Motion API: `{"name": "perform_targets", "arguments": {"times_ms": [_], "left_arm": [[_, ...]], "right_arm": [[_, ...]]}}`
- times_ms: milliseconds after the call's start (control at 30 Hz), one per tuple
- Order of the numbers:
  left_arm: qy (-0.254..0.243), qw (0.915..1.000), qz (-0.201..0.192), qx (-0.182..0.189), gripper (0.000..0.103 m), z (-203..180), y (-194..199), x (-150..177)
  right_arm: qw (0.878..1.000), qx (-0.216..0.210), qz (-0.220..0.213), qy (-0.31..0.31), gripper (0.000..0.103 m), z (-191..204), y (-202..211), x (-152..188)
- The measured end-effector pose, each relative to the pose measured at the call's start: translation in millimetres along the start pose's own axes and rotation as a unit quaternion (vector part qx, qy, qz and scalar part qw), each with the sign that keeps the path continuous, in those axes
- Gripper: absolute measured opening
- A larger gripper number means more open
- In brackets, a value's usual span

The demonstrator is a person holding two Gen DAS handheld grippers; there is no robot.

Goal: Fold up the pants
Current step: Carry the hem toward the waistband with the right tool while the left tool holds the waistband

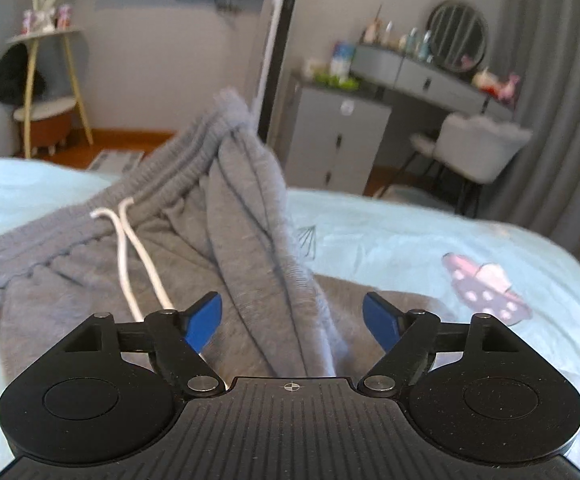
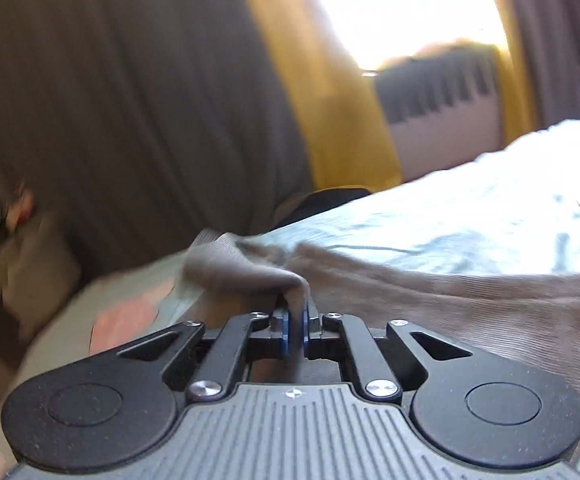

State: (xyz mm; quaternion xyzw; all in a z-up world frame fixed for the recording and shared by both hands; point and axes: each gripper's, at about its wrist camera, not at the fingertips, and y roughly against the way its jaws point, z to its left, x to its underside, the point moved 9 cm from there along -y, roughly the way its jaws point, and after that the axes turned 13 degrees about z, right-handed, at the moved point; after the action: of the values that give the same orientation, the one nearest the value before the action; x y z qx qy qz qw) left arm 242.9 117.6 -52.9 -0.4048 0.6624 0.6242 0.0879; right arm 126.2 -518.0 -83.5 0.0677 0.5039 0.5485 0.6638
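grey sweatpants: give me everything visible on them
Grey fleece sweatpants lie on the pale blue bedsheet, ribbed elastic waistband partly raised in a peak, white drawstring trailing toward the open left tongs, whose pads touch nothing. The right tongs are shut on a pinched fold of the cloth.

Bedroom, bed, vanity desk, curtains

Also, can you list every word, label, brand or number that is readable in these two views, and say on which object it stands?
None can be read.
Bottles on the grey vanity desk: labels too blurred.
White drawer cabinet: a round sticker, unreadable.
Grey pants and light blue bed sheet: no text, only printed pictures on the sheet.
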Motion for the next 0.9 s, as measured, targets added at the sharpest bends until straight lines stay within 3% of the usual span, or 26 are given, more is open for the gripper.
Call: {"name": "perform_targets", "arguments": {"times_ms": [67, 133, 233, 367, 433, 500, 533, 633, 733, 800, 900], "left_arm": [[0.023, 0.9993, 0.028, -0.002, 0.08, 5.7, -18.9, -2.7], [0.053, 0.9973, 0.051, 0.007, 0.058, 13.4, -35.1, -3.9], [0.079, 0.9942, 0.065, 0.036, 0.044, 21.3, -41.9, -1.5], [0.051, 0.9962, 0.055, 0.045, 0.029, 16.9, -34.6, -1.6], [0.055, 0.9953, 0.052, 0.06, 0.023, 17.0, -29.9, -2.2], [0.072, 0.9932, 0.05, 0.076, 0.021, 20.6, -25.3, -4.1], [0.083, 0.9914, 0.049, 0.089, 0.02, 24.0, -22.5, -5.0], [0.103, 0.9861, 0.04, 0.124, 0.017, 32.4, -12.1, -8.7], [0.131, 0.9738, -0.001, 0.186, 0.015, 42.2, 8.3, -14.5], [0.134, 0.9729, -0.017, 0.188, 0.015, 51.8, 17.3, -13.5], [0.114, 0.9794, -0.014, 0.166, 0.015, 57.2, 21.7, -0.2]], "right_arm": [[0.998, -0.01, 0.031, -0.052, 0.006, -17.7, -5.3, 0.3], [0.997, 0.001, 0.056, -0.055, 0.006, -26.7, -14.6, 3.2], [0.995, -0.014, 0.078, -0.067, 0.01, -30.0, -31.3, 6.9], [0.991, -0.067, 0.078, -0.082, 0.034, -23.5, -33.2, 5.9], [0.989, -0.083, 0.078, -0.092, 0.033, -22.5, -35.6, 5.5], [0.986, -0.102, 0.077, -0.105, 0.019, -21.5, -40.1, 4.5], [0.985, -0.107, 0.081, -0.109, 0.005, -21.9, -40.6, 4.7], [0.984, -0.113, 0.079, -0.113, 0.005, -22.0, -38.9, 4.2], [0.985, -0.1, 0.082, -0.111, 0.005, -25.1, -45.6, 6.7], [0.985, -0.096, 0.085, -0.114, 0.006, -26.6, -53.8, 10.0], [0.987, -0.089, 0.085, -0.108, 0.006, -25.2, -52.0, 12.0]]}}
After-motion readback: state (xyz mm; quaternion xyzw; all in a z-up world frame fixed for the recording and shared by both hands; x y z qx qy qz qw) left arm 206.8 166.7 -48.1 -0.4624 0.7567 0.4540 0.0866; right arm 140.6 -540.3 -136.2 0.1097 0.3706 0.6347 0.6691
